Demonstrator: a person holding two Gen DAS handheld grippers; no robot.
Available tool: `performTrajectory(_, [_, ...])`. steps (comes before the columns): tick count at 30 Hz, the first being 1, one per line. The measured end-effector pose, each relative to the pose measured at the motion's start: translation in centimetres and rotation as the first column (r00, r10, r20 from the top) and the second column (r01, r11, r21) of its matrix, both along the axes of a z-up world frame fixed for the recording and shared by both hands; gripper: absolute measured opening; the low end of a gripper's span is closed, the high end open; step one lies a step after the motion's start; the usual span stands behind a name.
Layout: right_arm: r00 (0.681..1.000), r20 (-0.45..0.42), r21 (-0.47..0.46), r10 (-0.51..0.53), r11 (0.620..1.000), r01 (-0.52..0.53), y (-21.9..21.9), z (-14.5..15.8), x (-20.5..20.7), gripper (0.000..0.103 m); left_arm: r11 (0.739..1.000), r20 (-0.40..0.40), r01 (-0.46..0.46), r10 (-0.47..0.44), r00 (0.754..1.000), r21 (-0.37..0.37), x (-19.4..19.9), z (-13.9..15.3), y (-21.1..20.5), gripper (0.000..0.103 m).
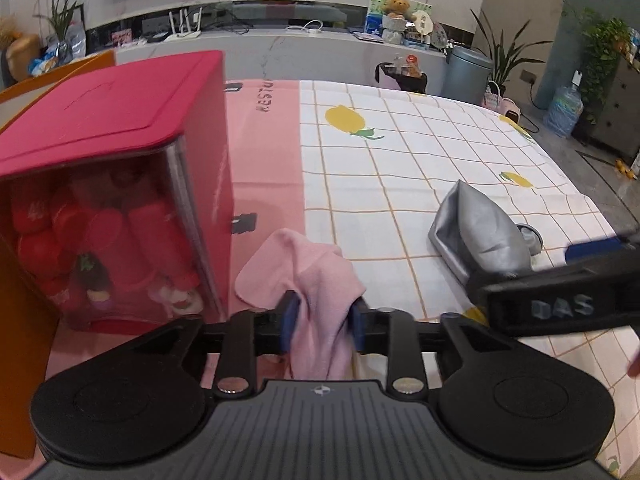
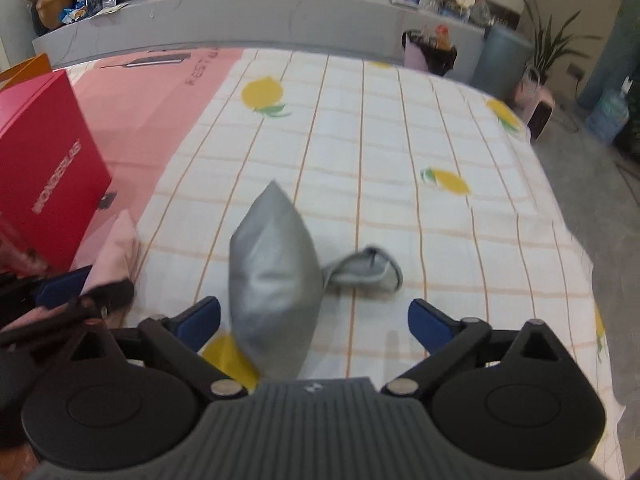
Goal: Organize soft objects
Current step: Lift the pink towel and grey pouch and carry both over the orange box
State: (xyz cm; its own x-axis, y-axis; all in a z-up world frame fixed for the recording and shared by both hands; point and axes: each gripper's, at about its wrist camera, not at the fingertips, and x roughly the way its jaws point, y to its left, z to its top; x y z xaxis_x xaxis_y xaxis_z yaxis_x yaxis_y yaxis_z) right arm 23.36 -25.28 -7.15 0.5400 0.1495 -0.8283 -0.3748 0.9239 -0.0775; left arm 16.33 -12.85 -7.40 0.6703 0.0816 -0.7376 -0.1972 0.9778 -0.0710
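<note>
On the checked bed (image 2: 400, 152), the right gripper (image 2: 314, 322) stands wide around a silver pouch (image 2: 272, 280); the left gripper (image 1: 324, 320) stands narrow about a pink cloth (image 1: 316, 292). Next, probably re-gripping both.

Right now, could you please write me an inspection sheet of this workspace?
Surface: checked lemon-print sheet beside a pink mat.
Job's things: pink cloth; silver pouch, standing on end; small grey cloth.
Clutter: red box with a clear front showing red plush items.
Grippers: left gripper part open, pink cloth between its fingers; right gripper wide open around the pouch.
Cables: white cable on the far ledge.
Surroundings: bin, potted plants, teddy bear.
</note>
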Motion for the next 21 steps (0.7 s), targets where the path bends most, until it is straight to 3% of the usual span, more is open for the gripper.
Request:
performTrajectory(3, [1.0,0.009,-0.044,0.017,0.999,-0.016,0.9,-1.1,1.2,0.098,1.0,0.006,-0.003,0.003,1.0,0.03,0.3,-0.2,-0.4,0.037])
performTrajectory(6, [0.999,0.019,-0.026,0.041,0.999,-0.041,1.4,-1.8,1.8,0.097,0.999,0.012,0.002,-0.002,1.0,0.042,0.3,-0.3,-0.5,0.032])
performTrajectory(8, [0.998,0.035,-0.021,0.048,0.999,-0.047,1.5,-1.7,1.9,0.088,0.999,0.014,0.005,-0.006,1.0,0.048,0.2,-0.4,-0.4,0.027])
performTrajectory(10, [0.999,0.037,-0.027,0.032,0.999,-0.031,1.5,-1.7,1.8,0.086,0.998,0.016,0.008,-0.009,1.0,0.068,0.1,-0.4,-0.5,0.023])
performTrajectory(15, [1.0,-0.005,0.026,0.015,1.0,-0.015,0.9,-1.3,1.4,0.056,0.997,0.039,-0.017,0.014,0.999,0.078,-0.4,-0.7,-0.4,0.012])
performTrajectory(17, [1.0,-0.004,0.023,0.022,0.999,-0.022,0.9,-1.0,1.1,0.033,0.998,0.046,-0.02,0.017,0.999,0.06,-0.6,-0.6,-0.1,0.01])
performTrajectory(19, [1.0,0.002,-0.01,0.029,1.0,-0.029,1.0,-0.9,0.9,0.017,0.999,0.047,-0.017,0.016,0.999,0.034,-0.8,-0.5,0.2,0.009])
performTrajectory(21, [1.0,-0.006,0.006,0.023,1.0,-0.023,0.6,-0.6,0.8,0.01,1.0,0.048,0.003,-0.004,0.999,0.001,-0.9,-0.2,0.4,0.008])
